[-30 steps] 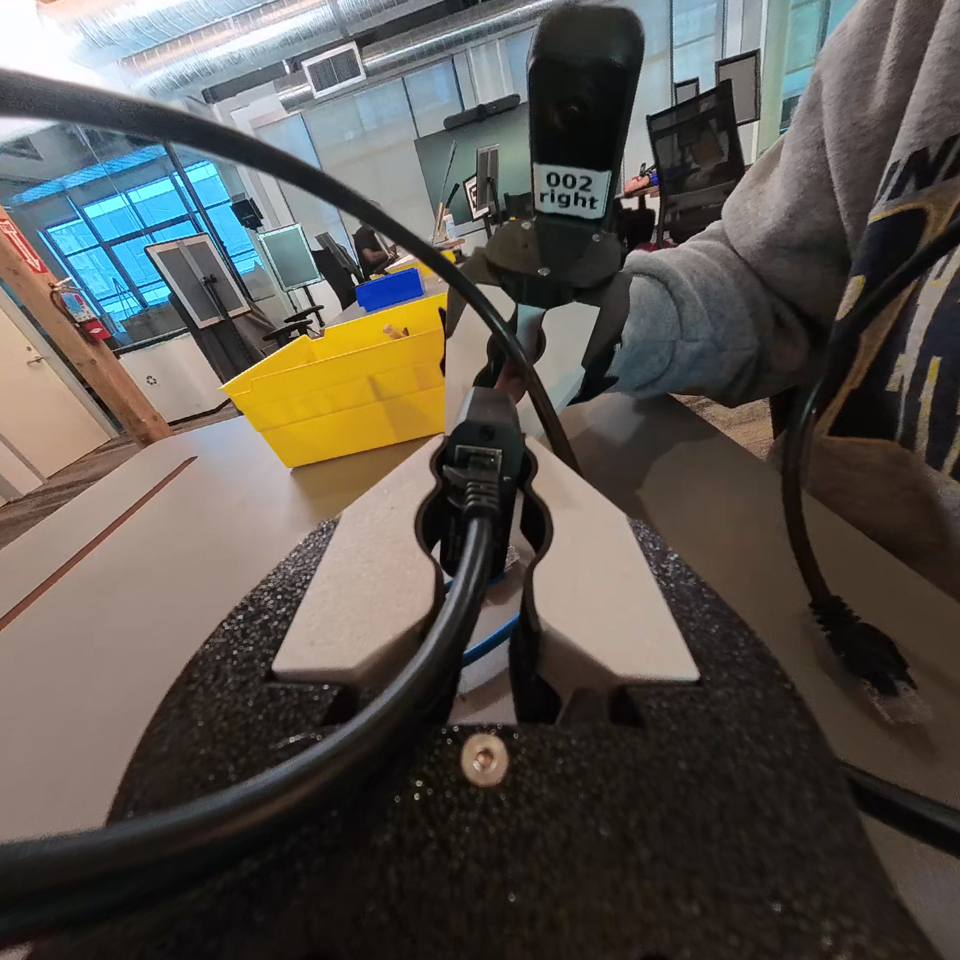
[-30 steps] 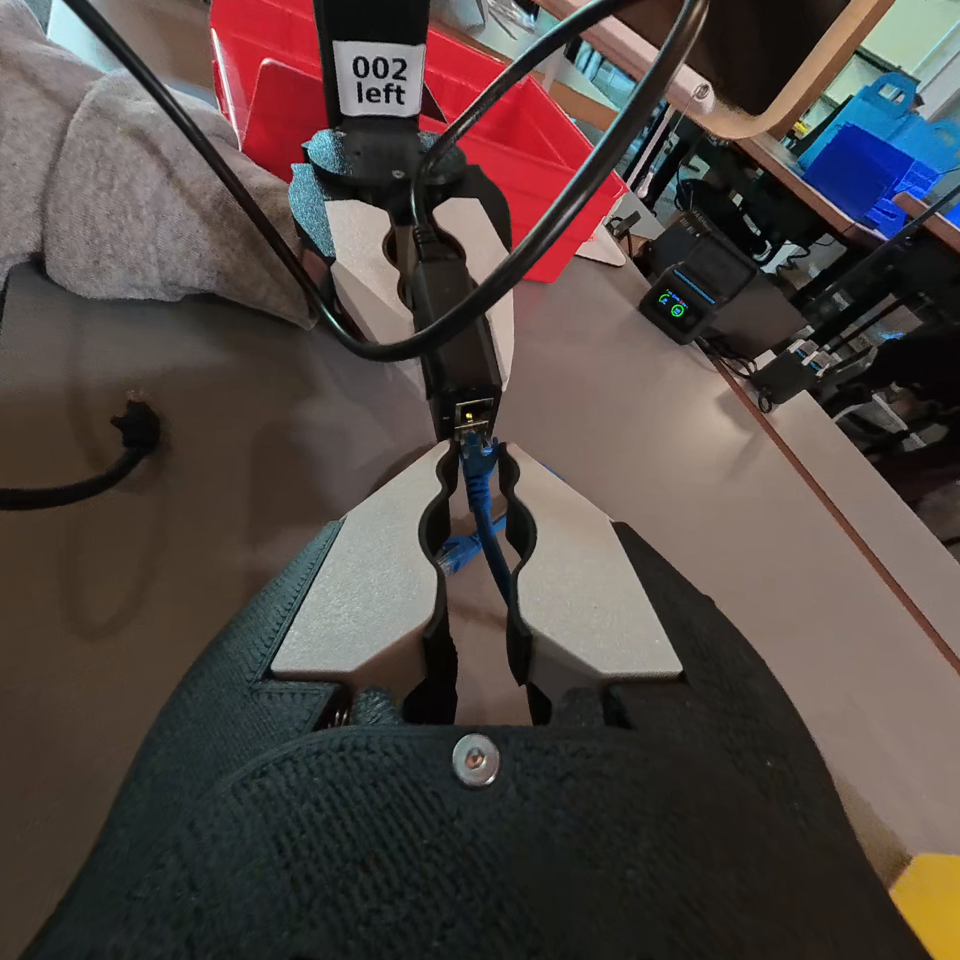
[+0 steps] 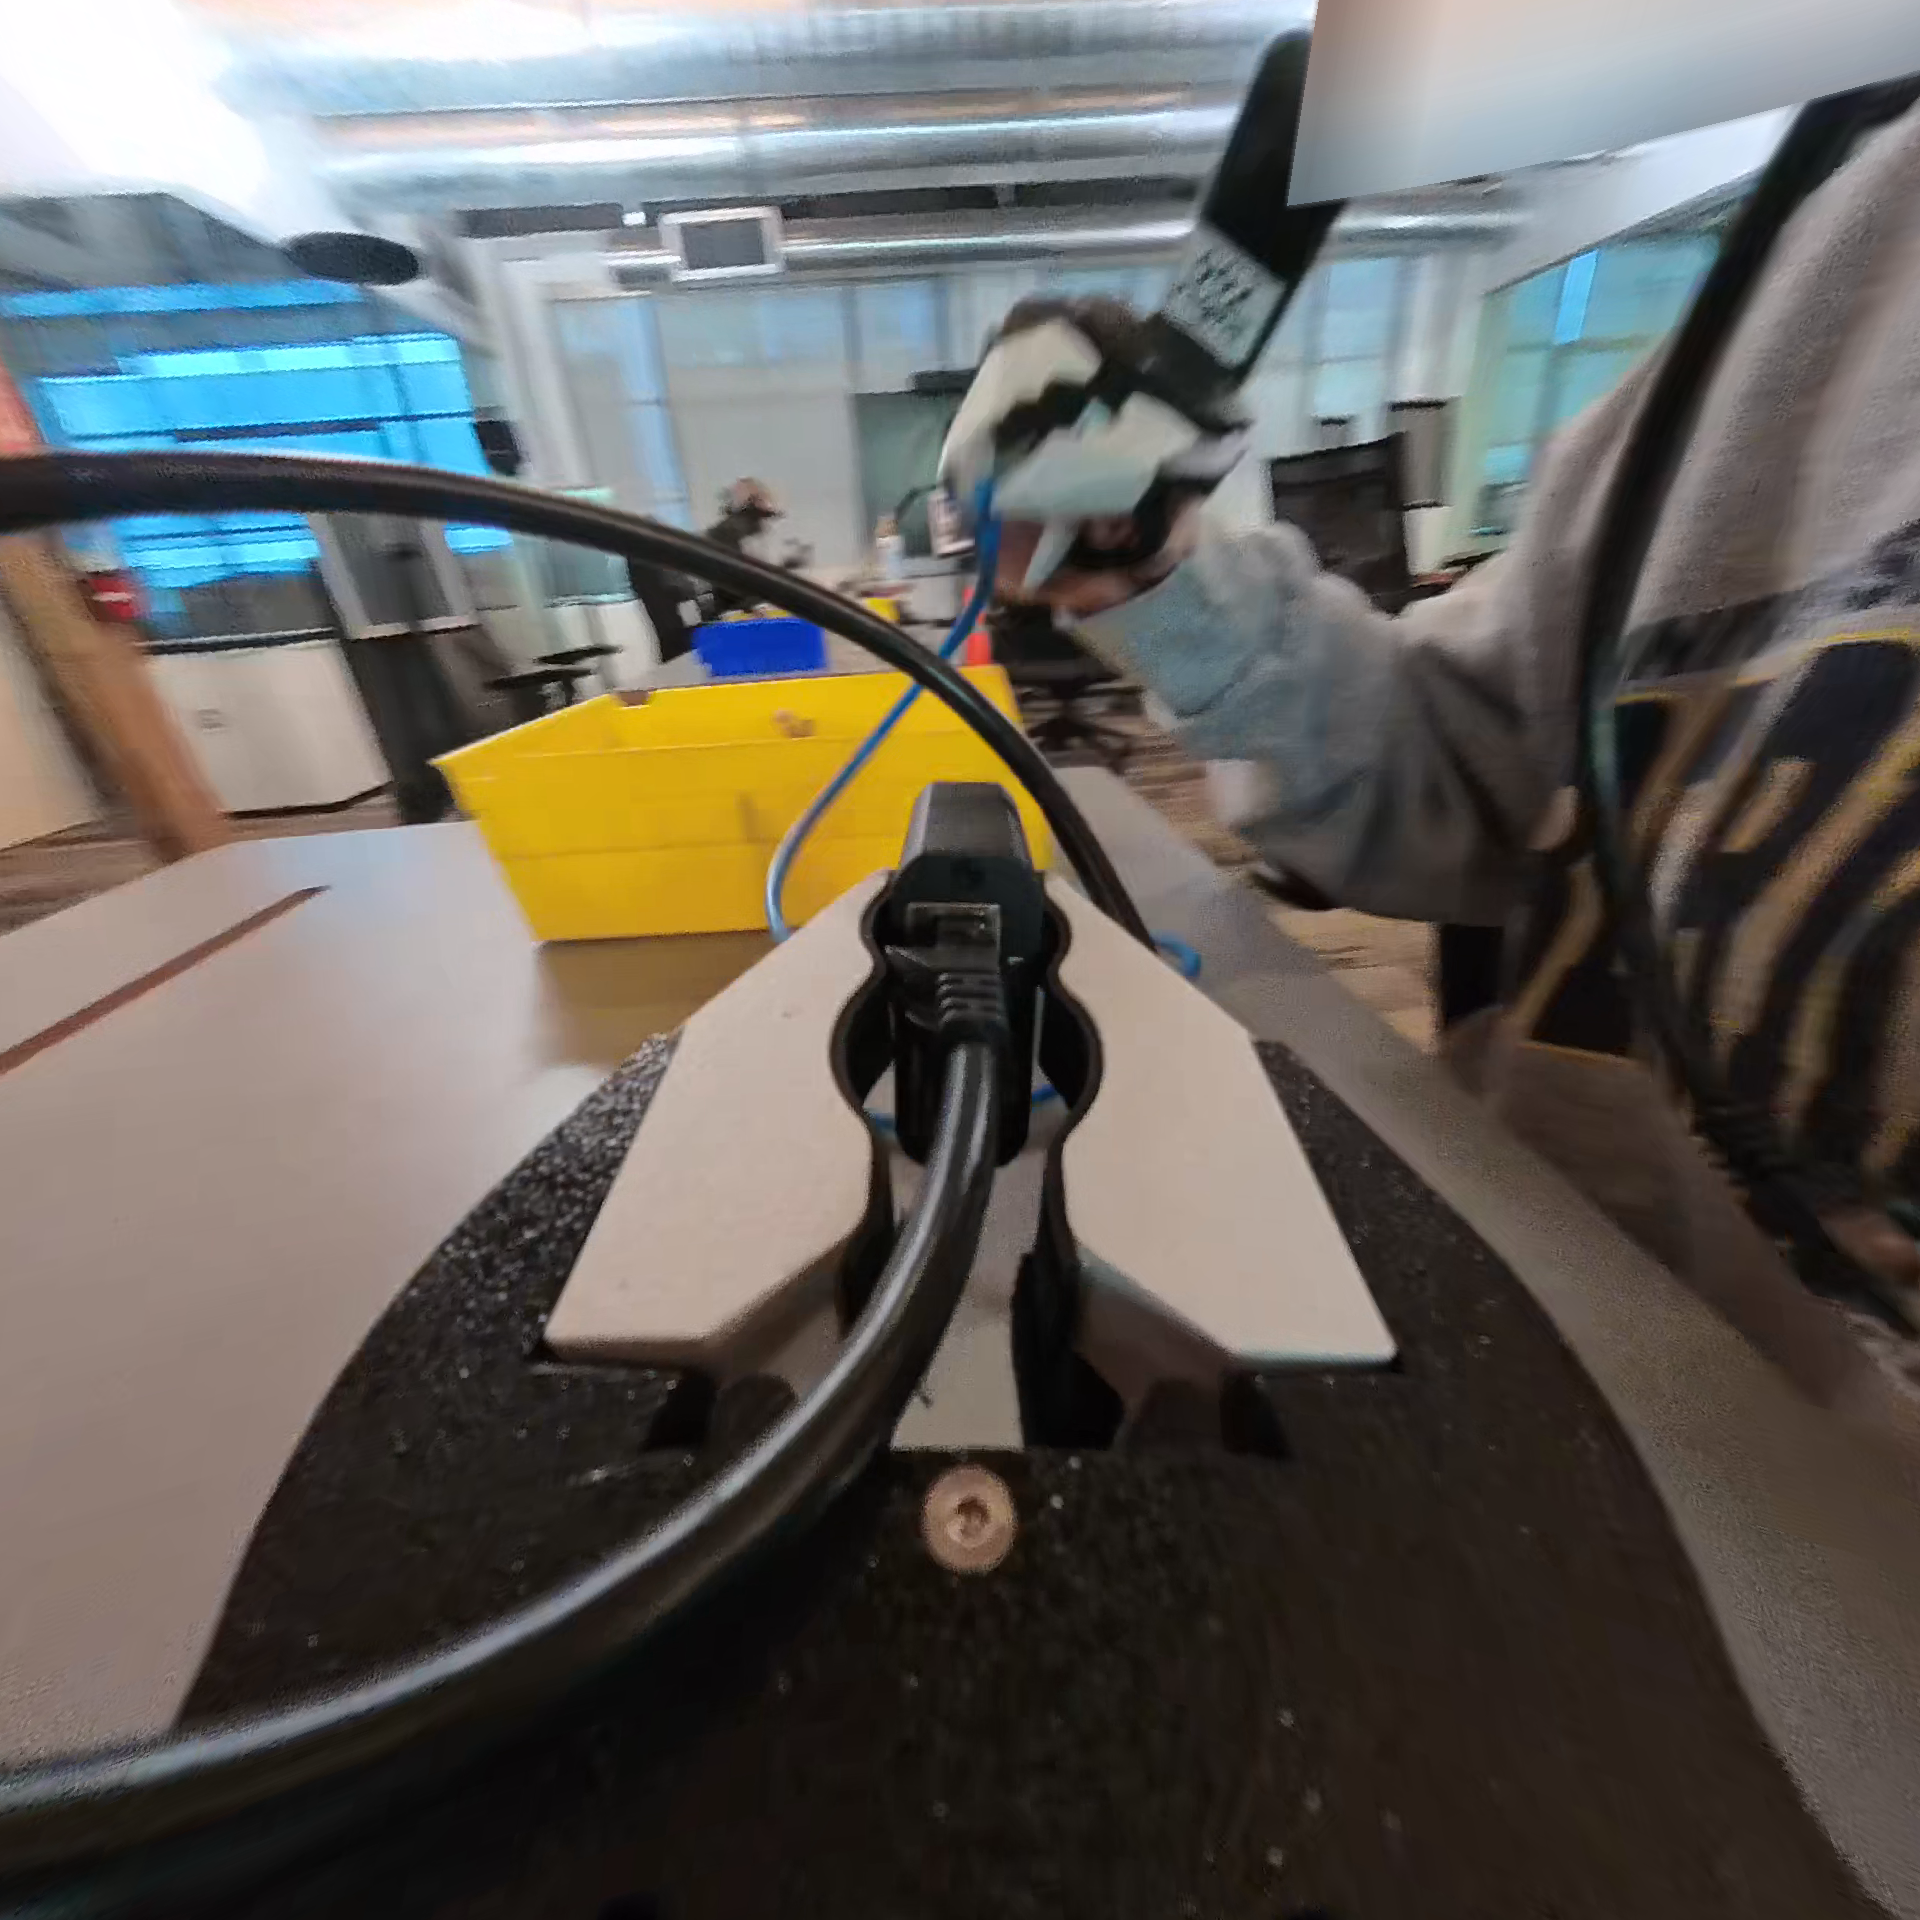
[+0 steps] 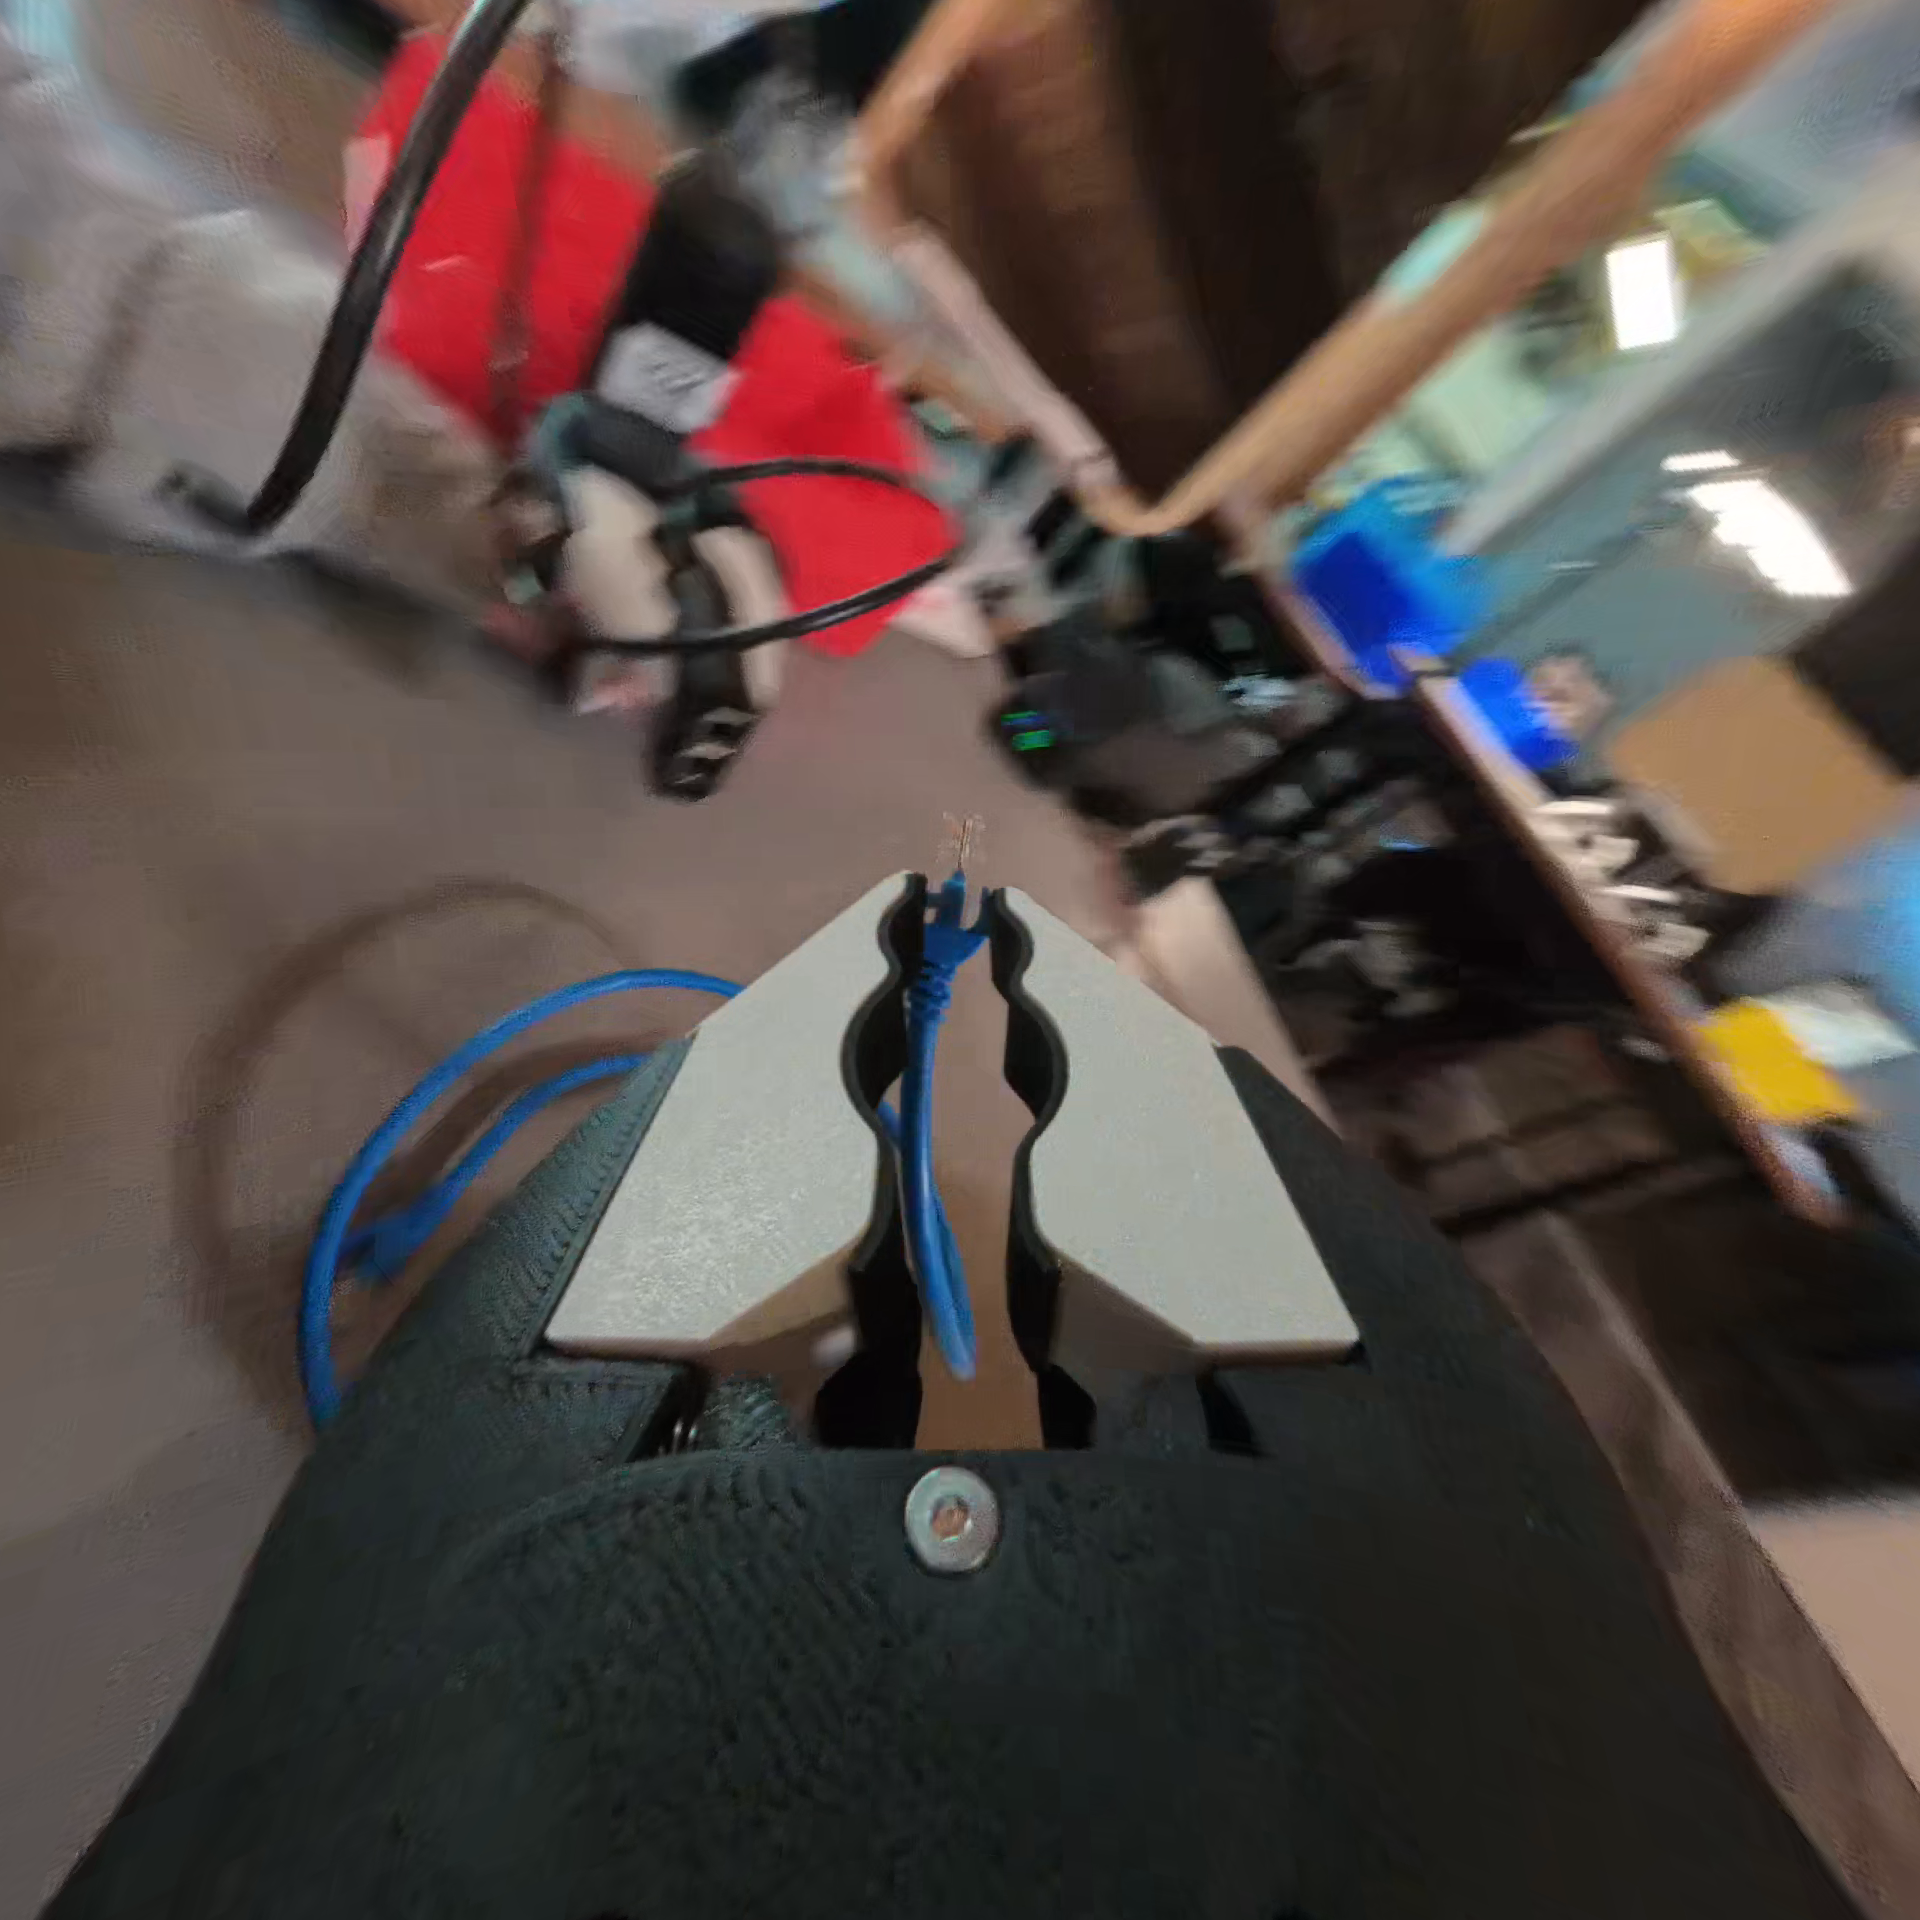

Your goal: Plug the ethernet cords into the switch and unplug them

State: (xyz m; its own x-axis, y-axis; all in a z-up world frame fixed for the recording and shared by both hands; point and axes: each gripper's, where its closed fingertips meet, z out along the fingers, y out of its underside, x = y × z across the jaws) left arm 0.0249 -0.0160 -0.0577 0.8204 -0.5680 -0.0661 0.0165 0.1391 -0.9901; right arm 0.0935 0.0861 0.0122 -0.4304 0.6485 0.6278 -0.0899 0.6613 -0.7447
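My left gripper (image 3: 961, 891) is shut on a small black switch (image 3: 968, 826) and holds it above the table. A black ethernet cord (image 3: 925, 1226) is plugged into the switch's near end and loops off to the left. My right gripper (image 4: 951, 896) is shut on the plug of a blue ethernet cord (image 4: 940, 966), free of the switch. It shows raised at upper right in the left wrist view (image 3: 1049, 457), with the blue cord (image 3: 862, 748) hanging from it. The right wrist view shows the left gripper (image 4: 665, 603) and switch (image 4: 707, 727), blurred, farther off.
A yellow bin (image 3: 665, 821) stands on the brown table (image 3: 260, 1091) behind the switch. A red bin (image 4: 821, 499) lies beyond the left gripper. A black device with green lights (image 4: 1049, 717) sits to the right. A person's grey sleeve (image 3: 1351, 707) is at right.
The blue plug has come out of the switch. My right gripper has pulled back and risen with it, away from the left gripper. The left gripper still holds the switch.
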